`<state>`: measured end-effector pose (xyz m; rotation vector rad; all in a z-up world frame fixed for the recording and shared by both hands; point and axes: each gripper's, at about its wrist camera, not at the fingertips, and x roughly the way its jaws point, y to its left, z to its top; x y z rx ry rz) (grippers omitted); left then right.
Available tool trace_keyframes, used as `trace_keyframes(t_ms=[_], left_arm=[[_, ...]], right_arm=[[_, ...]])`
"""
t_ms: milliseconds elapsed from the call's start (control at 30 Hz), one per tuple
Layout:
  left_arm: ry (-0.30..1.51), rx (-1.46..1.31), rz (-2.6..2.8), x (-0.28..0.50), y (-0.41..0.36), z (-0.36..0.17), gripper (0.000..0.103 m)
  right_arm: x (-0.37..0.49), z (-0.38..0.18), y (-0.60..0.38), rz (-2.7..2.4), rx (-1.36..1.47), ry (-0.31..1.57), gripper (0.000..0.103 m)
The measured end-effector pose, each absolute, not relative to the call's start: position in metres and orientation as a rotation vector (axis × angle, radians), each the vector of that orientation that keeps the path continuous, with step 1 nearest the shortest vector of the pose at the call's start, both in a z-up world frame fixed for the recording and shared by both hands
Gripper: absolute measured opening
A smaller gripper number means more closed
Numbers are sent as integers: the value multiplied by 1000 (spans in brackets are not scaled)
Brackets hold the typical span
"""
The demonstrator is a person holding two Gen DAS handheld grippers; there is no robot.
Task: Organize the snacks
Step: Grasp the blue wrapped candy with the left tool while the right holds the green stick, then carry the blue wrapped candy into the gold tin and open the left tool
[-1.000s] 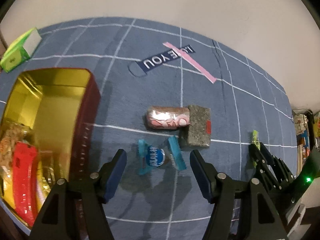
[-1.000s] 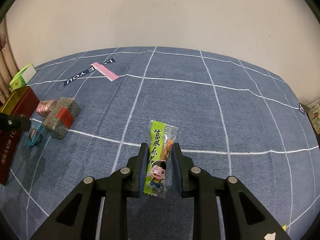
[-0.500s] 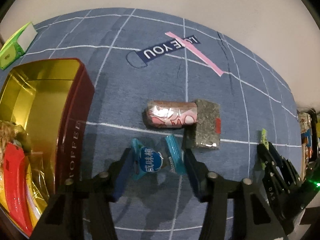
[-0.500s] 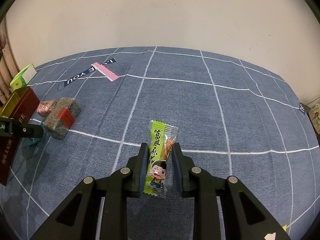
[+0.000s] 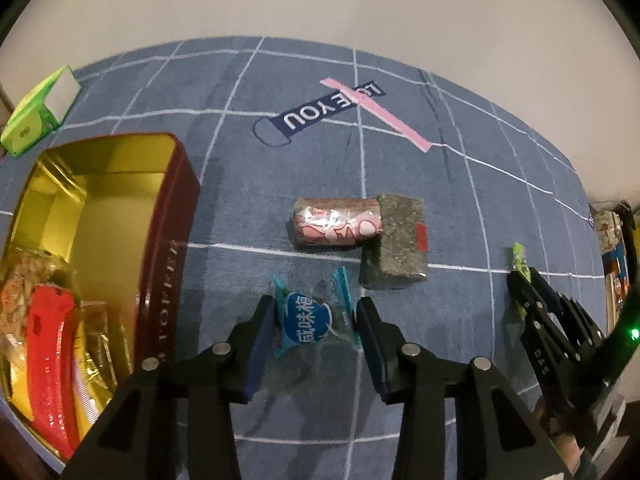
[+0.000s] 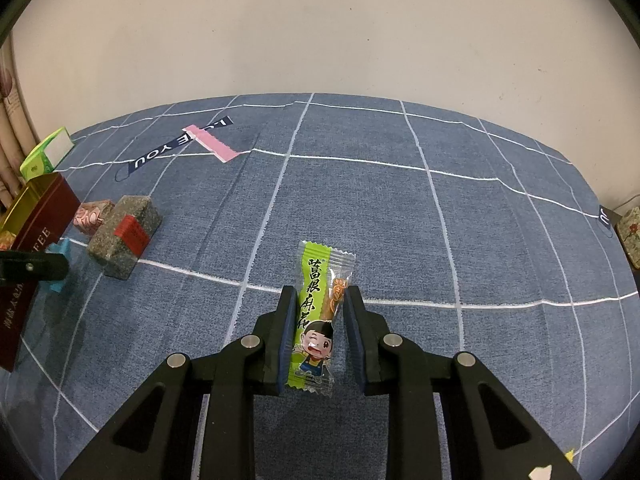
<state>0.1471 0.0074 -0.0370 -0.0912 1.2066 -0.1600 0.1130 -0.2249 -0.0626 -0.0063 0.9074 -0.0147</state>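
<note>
Surface: we see a blue checked cloth (image 6: pixel 400 216) under a pale wall.
Left gripper (image 5: pixel 316 326): we see its jaws, just closing, now pinching the blue candy (image 5: pixel 310 320) beside the red tin (image 5: pixel 168 240).
Right gripper (image 6: pixel 320 320): we see it clamped on the green snack stick (image 6: pixel 314 312), well apart from the tin.
Nearby: pink roll (image 5: pixel 336 226) touching grey block (image 5: pixel 398 244).

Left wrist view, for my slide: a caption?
Left gripper shut on blue-wrapped candy beside open red tin.

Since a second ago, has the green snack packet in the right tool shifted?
No. The green packet sits across the same white line of the blue cloth, clamped in the right tool.
</note>
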Motion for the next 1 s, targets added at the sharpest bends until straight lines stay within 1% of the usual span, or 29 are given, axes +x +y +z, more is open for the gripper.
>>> trace_keyframes(t_ms=[367,600,767,1000], left_arm=[[1181,-26,-148,121,10,-14,42],[1130,18,-144,109,22,16,42],[1079,48,-123,109,41,38,42],[1062,71,-58,120,83,46,42]], right_arm=[[113,-63,-225,-14,-3,908,23],[113,-63,-225,-15,-6,908,23],[113,-63,-225,-16,-7,908,23],[113,-63,-225,-16,-7,908,23]])
